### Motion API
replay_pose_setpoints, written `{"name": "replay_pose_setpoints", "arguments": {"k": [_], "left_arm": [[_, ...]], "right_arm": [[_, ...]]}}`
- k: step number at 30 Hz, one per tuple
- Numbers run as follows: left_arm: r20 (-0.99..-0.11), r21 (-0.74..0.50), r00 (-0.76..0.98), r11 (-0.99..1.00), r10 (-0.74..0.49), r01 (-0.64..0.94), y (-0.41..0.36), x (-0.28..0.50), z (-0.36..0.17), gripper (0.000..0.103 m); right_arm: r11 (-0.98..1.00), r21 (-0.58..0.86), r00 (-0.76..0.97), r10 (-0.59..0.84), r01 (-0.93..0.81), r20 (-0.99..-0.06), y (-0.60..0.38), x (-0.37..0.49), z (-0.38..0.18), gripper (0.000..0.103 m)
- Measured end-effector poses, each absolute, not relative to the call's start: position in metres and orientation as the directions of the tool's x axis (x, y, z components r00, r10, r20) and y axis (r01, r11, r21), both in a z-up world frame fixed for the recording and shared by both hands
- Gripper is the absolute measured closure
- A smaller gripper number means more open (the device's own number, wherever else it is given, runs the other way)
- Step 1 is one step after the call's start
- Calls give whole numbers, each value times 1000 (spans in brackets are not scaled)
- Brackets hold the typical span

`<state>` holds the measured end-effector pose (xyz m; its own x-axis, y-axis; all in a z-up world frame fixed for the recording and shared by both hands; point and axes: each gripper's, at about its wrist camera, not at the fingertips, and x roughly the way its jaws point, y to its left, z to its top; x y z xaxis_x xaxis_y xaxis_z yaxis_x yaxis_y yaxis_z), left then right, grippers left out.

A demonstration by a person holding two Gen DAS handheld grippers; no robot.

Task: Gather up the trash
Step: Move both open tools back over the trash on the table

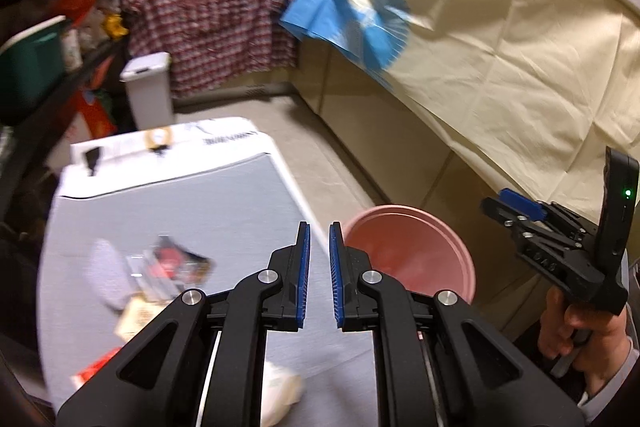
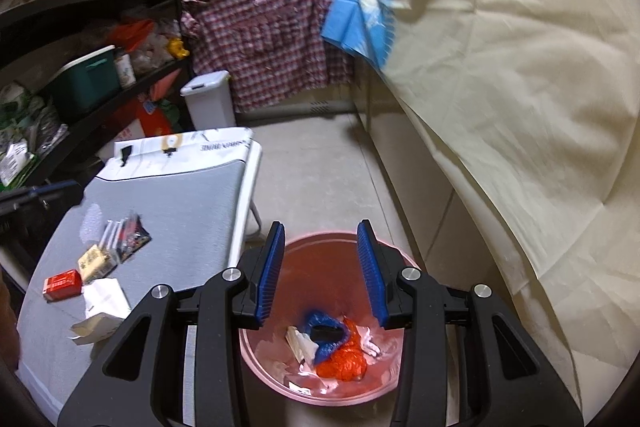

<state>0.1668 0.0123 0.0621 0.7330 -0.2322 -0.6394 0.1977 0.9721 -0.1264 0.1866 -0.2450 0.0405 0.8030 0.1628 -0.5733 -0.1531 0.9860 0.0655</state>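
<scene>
Trash on one grey table, one pink bin beside it.

Left wrist view: the left gripper [image 1: 319,275] hangs over the grey table [image 1: 208,203] with its blue pads a narrow gap apart and nothing between them; the litter on the table is blurred, perhaps five pieces. The pink bin [image 1: 412,251] stands on the floor just right of the table. Right wrist view: the right gripper [image 2: 321,273] hovers above the bin [image 2: 384,387], jaws wide apart and empty. Inside lie an orange wad [image 2: 344,361], a blue wad [image 2: 326,345] and white scraps. On the table [image 2: 192,195] sit four pieces: one red box [image 2: 62,285], one white carton [image 2: 104,305], one yellowish packet [image 2: 94,261], one clear wrapper [image 2: 124,237].
</scene>
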Motion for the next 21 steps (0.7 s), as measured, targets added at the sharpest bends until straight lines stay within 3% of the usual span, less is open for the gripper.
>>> {"name": "replay_pose_setpoints", "arguments": {"k": [4,13,21], "left_arm": [[-636,-110,750,984,-180,143,60,158,73,93],[-642,-95,765,995,-52,-12,152,161,64,93],[-673,-152,739,980,-8,-127,193,174,21,93]], "right_arm": [[975,99,811,220,-198,-543,-236,180,50,65],[920,166,777,389,-355,-494,-183,186,71,82],[817,210,654,560,-537,-509,-108,214,59,82]]}}
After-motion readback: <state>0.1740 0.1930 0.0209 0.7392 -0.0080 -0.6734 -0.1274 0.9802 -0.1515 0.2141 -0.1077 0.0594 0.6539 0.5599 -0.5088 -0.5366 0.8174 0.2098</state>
